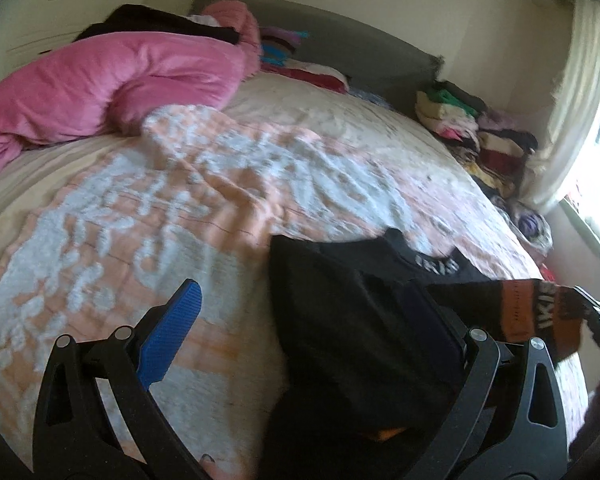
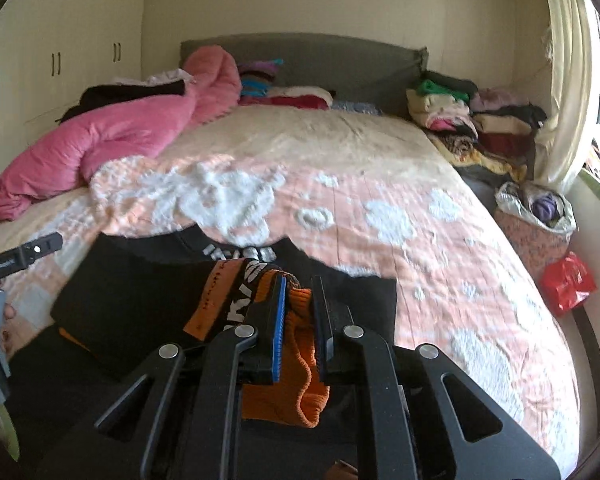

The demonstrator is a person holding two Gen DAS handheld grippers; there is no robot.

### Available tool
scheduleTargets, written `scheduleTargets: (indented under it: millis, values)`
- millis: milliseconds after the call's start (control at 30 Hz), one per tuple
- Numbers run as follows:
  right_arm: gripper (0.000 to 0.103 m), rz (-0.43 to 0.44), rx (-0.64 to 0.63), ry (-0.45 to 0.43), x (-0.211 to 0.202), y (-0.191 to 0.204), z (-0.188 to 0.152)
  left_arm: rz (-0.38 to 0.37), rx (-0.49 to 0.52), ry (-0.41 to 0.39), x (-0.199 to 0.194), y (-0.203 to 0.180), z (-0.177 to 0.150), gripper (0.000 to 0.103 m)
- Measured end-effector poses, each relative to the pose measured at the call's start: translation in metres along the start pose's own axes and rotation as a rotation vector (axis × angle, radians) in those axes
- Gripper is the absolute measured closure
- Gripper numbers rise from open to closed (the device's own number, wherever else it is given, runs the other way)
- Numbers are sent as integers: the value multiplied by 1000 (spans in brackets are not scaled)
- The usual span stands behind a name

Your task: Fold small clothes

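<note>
A black garment with orange trim and white lettering [image 1: 352, 320] lies on the near part of the bed [image 1: 220, 184]; it also shows in the right wrist view [image 2: 140, 292]. My right gripper [image 2: 300, 292] is shut on the garment's orange cuff [image 2: 296, 360] and holds it over the black cloth; the same cuff shows in the left wrist view [image 1: 540, 312]. My left gripper [image 1: 304, 308] is open, its blue left pad [image 1: 172, 332] over the bedspread; its right finger is partly hidden behind black cloth.
A pink quilt [image 1: 100, 80] lies at the far left of the bed. Folded clothes [image 2: 472, 124] are stacked at the far right by the headboard [image 2: 320, 60]. A bag [image 2: 540, 216] and a red bag [image 2: 568, 284] sit beside the bed near the window.
</note>
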State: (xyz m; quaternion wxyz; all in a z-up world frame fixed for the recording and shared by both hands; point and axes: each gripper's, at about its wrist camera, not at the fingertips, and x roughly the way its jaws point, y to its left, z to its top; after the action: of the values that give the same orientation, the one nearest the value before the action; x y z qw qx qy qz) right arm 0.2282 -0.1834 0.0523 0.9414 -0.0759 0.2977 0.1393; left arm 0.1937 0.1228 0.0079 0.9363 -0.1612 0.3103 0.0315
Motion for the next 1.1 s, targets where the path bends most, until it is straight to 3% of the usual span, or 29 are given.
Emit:
scheduleTargets:
  millis: [167,533,867,1000,1100]
  values:
    - [92,-5,21,30,8,0,-16,-54,76,21,3,-24,-9,10]
    - [92,-34,47,76,16,-6,-30,-93,155,70,12,-50,-22,11]
    - [90,-55,60,84,18,-10,-32,-126,215,186,29,-63,-36,24]
    - [84,-67,77,99,21,-11,-35,-120,217,198,31,-62,-39,28]
    - [70,-91,104,100,19,-15,-40,-140,202,184,27,-60,-37,29]
